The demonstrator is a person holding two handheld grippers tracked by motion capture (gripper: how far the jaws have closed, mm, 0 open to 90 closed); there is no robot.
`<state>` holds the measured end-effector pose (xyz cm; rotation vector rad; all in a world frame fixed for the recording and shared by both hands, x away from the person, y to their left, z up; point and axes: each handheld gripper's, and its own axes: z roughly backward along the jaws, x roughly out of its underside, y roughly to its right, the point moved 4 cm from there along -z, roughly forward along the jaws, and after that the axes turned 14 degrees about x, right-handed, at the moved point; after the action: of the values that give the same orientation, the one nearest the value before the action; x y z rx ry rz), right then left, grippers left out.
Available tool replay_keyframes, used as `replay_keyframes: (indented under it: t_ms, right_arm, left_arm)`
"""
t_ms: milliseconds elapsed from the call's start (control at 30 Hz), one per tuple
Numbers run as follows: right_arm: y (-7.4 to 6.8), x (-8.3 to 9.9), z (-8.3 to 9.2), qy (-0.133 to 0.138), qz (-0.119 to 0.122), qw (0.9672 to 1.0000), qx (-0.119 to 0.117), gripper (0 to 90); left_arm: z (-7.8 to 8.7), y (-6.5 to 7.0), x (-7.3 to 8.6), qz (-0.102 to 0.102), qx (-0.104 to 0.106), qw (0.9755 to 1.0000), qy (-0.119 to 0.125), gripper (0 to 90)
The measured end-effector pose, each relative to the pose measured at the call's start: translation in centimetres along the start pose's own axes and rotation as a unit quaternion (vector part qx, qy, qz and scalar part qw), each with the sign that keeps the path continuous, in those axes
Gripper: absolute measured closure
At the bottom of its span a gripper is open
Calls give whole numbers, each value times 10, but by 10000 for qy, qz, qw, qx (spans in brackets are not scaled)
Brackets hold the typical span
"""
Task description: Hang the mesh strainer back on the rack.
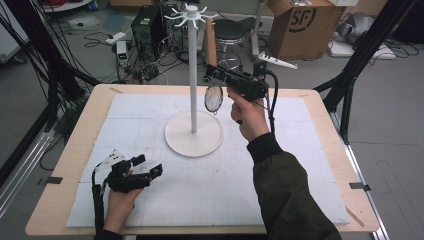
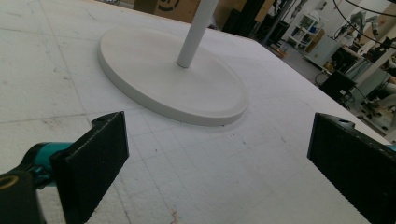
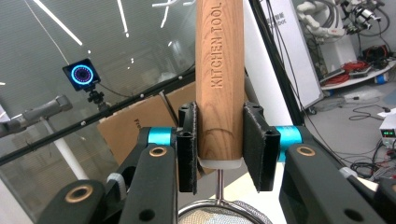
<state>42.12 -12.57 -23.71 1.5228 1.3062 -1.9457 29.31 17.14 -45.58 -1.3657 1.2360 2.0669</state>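
Right gripper (image 1: 214, 75) was clamped on the strainer (image 1: 214, 98) handle, held up beside the stand (image 1: 193, 70) pole; left gripper (image 1: 147, 166) sat apart on the desk (image 1: 65, 165); next move likely needed lifting to 1 hook.

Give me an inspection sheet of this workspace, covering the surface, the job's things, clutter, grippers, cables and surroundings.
Surface: white gridded foam mat on a light wooden table.
Job's things: round wire-mesh strainer with a wooden handle stamped KITCHEN TOOL, held in the air beside the white hook stand with a round base, not hung.
Clutter: nothing seen on the mat.
Grippers: right gripper shut on the handle; left gripper open, low over the mat.
Cables: a black cable trails from the right gripper; loose wires on the floor beyond the table.
Surroundings: cardboard box, black stool, electronics.
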Motion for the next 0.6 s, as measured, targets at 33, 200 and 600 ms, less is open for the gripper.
replay_keyframes:
  t_ms: [33,200,600]
  right_arm:
    - [0,0,0,-9,-14,10000,-1,688]
    - [4,0,-2,-27,-67,10000,-42,688]
    - [4,2,-6,-86,-90,9998,-130,688]
  left_arm:
    - [0,0,0,-4,-1,10000,5,60]
    - [0,0,0,-4,-1,10000,-10,60]
    - [-1,0,0,20,27,10000,-3,60]
